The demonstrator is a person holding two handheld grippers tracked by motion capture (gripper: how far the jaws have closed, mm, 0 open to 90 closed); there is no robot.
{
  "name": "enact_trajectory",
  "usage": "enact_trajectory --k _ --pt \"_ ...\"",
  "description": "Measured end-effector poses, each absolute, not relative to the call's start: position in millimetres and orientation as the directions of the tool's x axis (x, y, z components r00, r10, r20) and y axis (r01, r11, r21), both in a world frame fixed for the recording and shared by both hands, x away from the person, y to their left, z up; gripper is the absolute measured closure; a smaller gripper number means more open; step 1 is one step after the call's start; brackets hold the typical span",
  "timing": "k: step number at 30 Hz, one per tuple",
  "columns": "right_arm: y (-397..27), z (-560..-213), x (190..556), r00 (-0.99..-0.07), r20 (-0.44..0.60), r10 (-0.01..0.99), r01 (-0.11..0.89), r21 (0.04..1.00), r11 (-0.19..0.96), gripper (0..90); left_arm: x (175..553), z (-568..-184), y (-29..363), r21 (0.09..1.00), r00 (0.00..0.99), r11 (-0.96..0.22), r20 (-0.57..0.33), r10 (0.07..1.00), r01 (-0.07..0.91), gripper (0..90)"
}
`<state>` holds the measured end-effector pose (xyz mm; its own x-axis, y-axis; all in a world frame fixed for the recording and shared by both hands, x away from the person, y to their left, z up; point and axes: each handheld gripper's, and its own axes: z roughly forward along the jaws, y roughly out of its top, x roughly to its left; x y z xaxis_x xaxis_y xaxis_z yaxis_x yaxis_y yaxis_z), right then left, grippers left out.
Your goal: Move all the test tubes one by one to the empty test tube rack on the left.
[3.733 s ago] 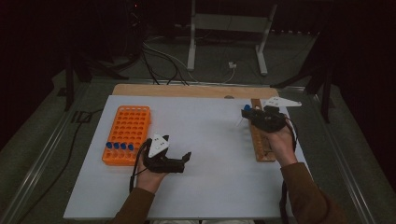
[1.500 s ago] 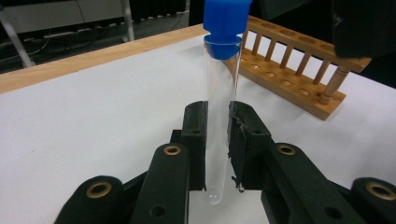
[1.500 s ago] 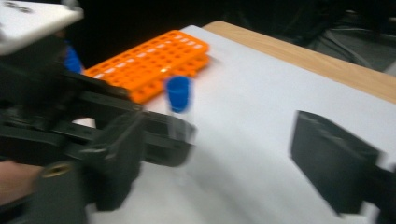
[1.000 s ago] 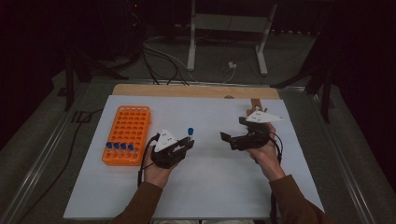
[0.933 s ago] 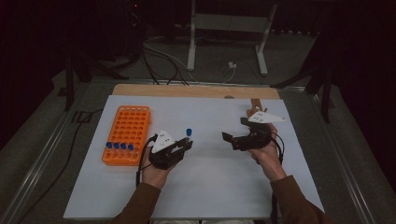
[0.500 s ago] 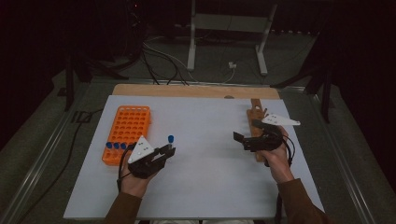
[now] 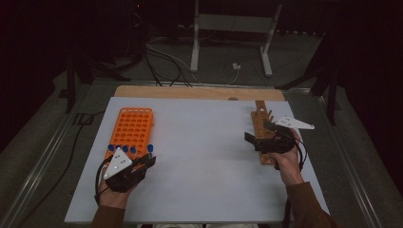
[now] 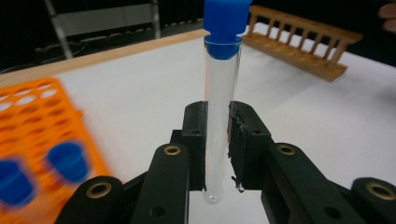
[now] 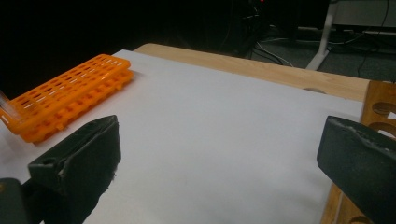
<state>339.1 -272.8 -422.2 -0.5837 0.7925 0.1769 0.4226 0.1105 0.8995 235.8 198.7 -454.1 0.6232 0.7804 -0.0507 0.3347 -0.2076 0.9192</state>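
Observation:
My left gripper (image 8: 217, 140) is shut on a clear test tube (image 8: 218, 116) with a blue cap, held upright between the pads. In the high view this gripper (image 7: 145, 162) sits at the front right corner of the orange tube rack (image 7: 132, 128), the tube's cap (image 7: 150, 148) just beside the rack's front row. That row holds several blue-capped tubes (image 7: 124, 148). My right gripper (image 7: 259, 132) stands open and empty beside the wooden rack (image 7: 262, 124); in the right gripper view its jaws (image 9: 219, 158) are far apart over the white sheet.
A white sheet (image 7: 199, 156) covers the table, with a wooden strip (image 7: 190, 91) along its far edge. The wooden rack (image 8: 299, 51) lies far off in the left gripper view. Cables and a metal stand (image 7: 197, 42) are on the floor beyond the table.
My left hand carried the tube leftwards, from the middle of the sheet to the orange rack's front corner. My right hand drew back to the right, next to the wooden rack.

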Motion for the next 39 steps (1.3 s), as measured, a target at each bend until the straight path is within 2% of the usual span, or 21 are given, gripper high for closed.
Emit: enact_trajectory --k 9,23,31,39 --pt "-277.2 -422.3 339.0 -0.574 0.182 0.799 0.425 0.9 0.1 0.0 218.6 -449.2 244.6 0.939 0.517 -0.128 -0.059 0.854 0.318 78.2" --pt "-284.9 -418.5 338.0 -0.567 0.191 0.801 0.415 0.906 0.077 0.0 227.7 -458.4 298.1 0.954 0.282 -0.01 -0.078 0.956 0.299 78.2" --pt "-284.7 -418.3 337.6 -0.572 0.195 0.797 0.415 0.907 0.076 0.0 249.8 -476.7 303.3 0.937 0.267 -0.015 -0.083 0.96 0.349 78.2" --pt "-283.5 -419.3 337.1 -0.582 0.194 0.79 0.413 0.907 0.082 0.0 257.5 -492.7 300.6 0.886 0.288 -0.1 -0.039 0.957 0.452 78.3"
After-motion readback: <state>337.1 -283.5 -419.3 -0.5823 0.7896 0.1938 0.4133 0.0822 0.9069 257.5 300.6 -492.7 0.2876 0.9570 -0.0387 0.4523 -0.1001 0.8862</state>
